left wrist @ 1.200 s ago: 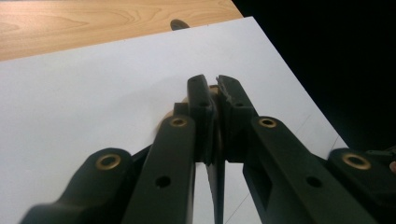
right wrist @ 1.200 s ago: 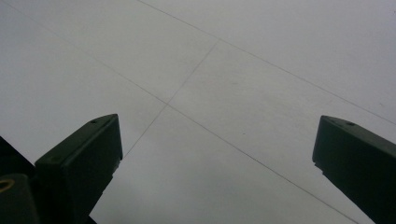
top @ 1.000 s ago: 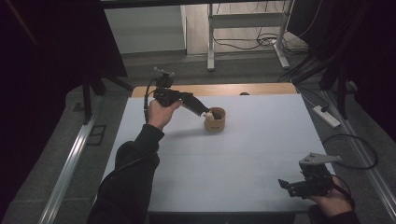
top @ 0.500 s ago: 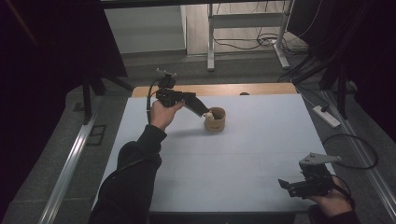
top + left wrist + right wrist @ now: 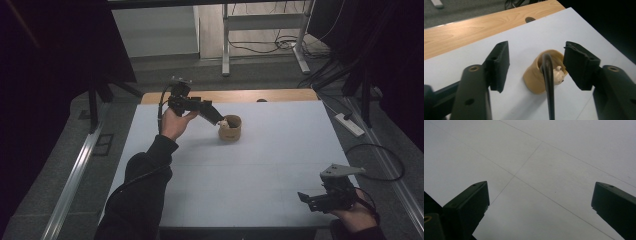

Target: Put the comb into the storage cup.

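A small tan cup (image 5: 230,129) stands on the white table (image 5: 260,165) toward the far middle. In the left gripper view the cup (image 5: 534,80) holds a little cream figure (image 5: 559,76) with dark dots, and a thin black rod (image 5: 548,77) reaches its mouth. My left gripper (image 5: 219,118) hovers open just left of the cup's rim, tilted down at it; its jaws (image 5: 537,63) frame the cup without touching it. My right gripper (image 5: 306,198) sits low at the near right corner, open (image 5: 541,202) over bare table.
A wooden strip (image 5: 250,95) with a dark hole (image 5: 260,100) runs along the table's far edge. A power strip (image 5: 350,125) and cables lie on the floor at the right. Metal frame legs (image 5: 225,45) stand beyond the table.
The left gripper has edged slightly right toward the cup. The cup and the right gripper have stayed where they were.
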A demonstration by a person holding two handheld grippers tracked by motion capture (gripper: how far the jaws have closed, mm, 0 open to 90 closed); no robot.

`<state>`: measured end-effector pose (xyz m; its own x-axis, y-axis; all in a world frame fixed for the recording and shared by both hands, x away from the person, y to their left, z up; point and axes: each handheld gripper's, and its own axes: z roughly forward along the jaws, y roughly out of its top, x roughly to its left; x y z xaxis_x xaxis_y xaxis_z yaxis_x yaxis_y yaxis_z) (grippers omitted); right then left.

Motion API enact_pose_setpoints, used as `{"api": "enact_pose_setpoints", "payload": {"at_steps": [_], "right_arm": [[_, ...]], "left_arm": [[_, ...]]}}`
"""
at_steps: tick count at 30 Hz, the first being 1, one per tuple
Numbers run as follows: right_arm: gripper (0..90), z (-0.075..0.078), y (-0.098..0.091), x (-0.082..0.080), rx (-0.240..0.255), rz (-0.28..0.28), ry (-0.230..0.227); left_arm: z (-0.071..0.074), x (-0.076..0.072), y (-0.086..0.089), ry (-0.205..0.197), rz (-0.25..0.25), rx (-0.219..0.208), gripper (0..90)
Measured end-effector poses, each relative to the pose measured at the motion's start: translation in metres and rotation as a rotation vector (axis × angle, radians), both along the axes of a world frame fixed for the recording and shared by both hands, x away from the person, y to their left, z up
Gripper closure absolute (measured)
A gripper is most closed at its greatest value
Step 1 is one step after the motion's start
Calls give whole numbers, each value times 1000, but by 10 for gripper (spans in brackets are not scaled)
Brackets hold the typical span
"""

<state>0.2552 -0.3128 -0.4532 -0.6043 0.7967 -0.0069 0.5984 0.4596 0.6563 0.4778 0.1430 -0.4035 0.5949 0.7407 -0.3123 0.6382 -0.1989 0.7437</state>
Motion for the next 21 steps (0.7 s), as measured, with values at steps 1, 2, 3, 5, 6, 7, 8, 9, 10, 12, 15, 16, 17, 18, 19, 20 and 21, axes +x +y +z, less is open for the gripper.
{"api": "enact_pose_setpoints", "payload": {"at_steps": [1, 2, 3, 5, 6, 7, 8, 9, 10, 12, 15, 16, 17, 18, 19, 20, 21], "right_arm": [[18, 0, 0, 0, 0, 0, 0], [18, 0, 0, 0, 0, 1, 0], [18, 0, 0, 0, 0, 1, 0], [18, 0, 0, 0, 0, 1, 0], [18, 0, 0, 0, 0, 1, 0], [18, 0, 0, 0, 0, 1, 0], [18, 0, 0, 0, 0, 2, -1], [18, 0, 0, 0, -1, 2, -1], [18, 0, 0, 0, -1, 3, -1], [18, 0, 0, 0, -3, 4, -1], [18, 0, 0, 0, -2, 3, -1], [18, 0, 0, 0, -2, 3, -1], [18, 0, 0, 0, -3, 5, -1], [18, 0, 0, 0, -3, 5, -1], [18, 0, 0, 0, -2, 4, -2], [18, 0, 0, 0, -2, 5, -2], [18, 0, 0, 0, -3, 5, -2]], "left_arm": [[0, 0, -1, -14, 6, 9, 303], [0, 0, -1, -14, 6, 9, 284], [0, -1, -1, -32, 9, 19, 256], [0, -1, -1, -51, 11, 27, 203], [0, -1, -1, -61, 10, 23, 189], [0, -1, -1, -61, 10, 23, 169], [1, -2, 0, -66, 18, 28, 138], [1, -2, 0, -69, 18, 33, 128], [1, -2, 0, -69, 18, 33, 122], [1, -3, -1, -75, 12, 47, 88], [1, -3, -1, -87, 12, 67, 63], [1, -4, -2, -96, 13, 71, 63], [1, -5, -1, -116, 6, 76, 43], [1, -5, -1, -116, 6, 76, 41], [1, -7, -2, -138, 5, 87, 36], [1, -8, -2, -149, 2, 90, 30], [1, -9, -2, -161, 0, 94, 26]]}}
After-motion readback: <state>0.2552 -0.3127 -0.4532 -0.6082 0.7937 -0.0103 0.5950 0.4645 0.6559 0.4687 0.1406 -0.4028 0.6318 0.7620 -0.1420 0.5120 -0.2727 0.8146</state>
